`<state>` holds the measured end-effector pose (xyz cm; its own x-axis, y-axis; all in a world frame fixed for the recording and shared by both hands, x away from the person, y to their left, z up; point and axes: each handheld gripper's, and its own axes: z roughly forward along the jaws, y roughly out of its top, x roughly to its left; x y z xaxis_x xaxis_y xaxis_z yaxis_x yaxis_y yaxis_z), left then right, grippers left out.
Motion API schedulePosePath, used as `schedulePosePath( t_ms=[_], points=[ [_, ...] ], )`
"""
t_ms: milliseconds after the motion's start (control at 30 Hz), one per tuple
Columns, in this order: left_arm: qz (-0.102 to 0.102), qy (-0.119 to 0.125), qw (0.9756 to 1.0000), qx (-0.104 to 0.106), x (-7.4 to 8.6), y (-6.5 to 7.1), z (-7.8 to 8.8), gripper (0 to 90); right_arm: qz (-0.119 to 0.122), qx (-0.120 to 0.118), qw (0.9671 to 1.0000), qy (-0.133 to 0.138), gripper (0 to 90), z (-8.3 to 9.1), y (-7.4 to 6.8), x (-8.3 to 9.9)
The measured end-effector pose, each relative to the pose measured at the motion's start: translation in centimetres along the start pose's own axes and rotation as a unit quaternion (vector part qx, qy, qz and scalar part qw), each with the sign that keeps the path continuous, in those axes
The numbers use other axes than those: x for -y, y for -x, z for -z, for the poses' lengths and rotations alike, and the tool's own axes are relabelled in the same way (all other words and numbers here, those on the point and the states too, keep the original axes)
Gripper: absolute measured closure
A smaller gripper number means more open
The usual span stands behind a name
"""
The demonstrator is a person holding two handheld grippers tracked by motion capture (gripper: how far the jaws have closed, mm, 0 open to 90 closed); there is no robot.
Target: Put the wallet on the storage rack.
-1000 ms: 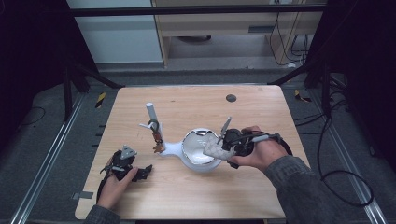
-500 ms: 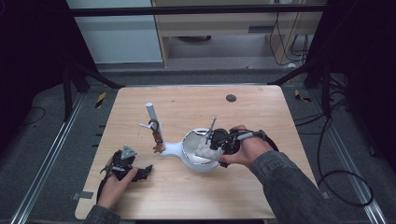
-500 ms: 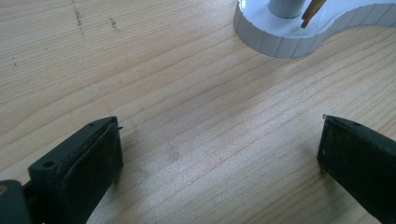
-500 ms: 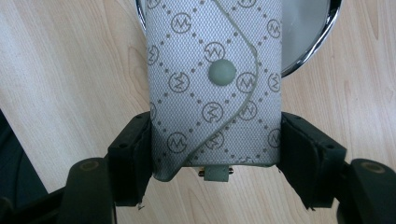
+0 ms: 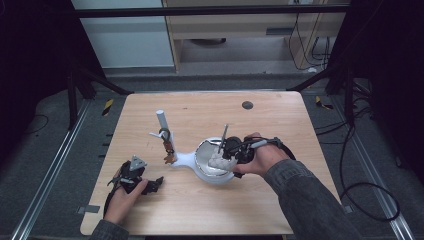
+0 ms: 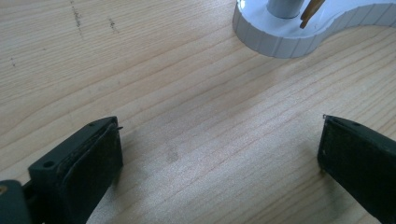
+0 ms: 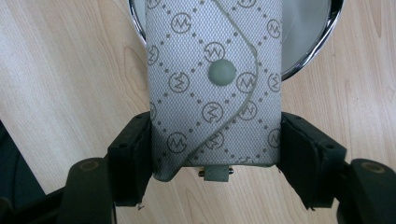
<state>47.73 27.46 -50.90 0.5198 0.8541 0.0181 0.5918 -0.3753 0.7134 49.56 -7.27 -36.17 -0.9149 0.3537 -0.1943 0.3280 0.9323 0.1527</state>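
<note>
My right gripper [image 7: 215,156] is shut on a grey pouch [image 7: 215,79] with a printed pattern and a snap button, its jaws pressing on both sides. In the high view the right gripper [image 5: 226,154] holds the pouch [image 5: 218,161] over a white stand's round dish [image 5: 201,152], whose chrome rim [image 7: 329,42] shows behind the pouch. The stand's upright post [image 5: 161,121] carries a hook with small dangling items [image 5: 168,146]. My left gripper [image 5: 149,184] rests near the table's front left corner, jaws open. Between the left gripper [image 6: 219,158] jaws lies bare wood, with the stand's white base [image 6: 280,39] ahead.
The wooden table [image 5: 280,125] has a small dark round spot [image 5: 247,105] near its far edge. A cable [image 5: 260,144] runs over the right hand. Dark frame legs and floor cables surround the table.
The right hand has moved left with the pouch, from beside the dish to over it. The left hand has stayed put.
</note>
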Motion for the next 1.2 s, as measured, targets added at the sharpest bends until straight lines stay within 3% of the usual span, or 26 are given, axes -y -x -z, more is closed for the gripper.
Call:
schedulePosePath(
  t_ms=[700, 1200],
  points=[
    [-0.001, -0.001, 1.0, 0.001, 0.0, 0.0, 0.0, 0.0, 0.003, 0.002, 0.9998, -0.018, 31.8, -0.3, 0.4, -0.9],
    [-0.002, -0.001, 1.0, 0.001, 0.0, 0.1, 0.0, 0.0, 0.003, 0.007, 0.9999, -0.015, 31.8, -0.8, 0.3, -1.9]
  ],
)
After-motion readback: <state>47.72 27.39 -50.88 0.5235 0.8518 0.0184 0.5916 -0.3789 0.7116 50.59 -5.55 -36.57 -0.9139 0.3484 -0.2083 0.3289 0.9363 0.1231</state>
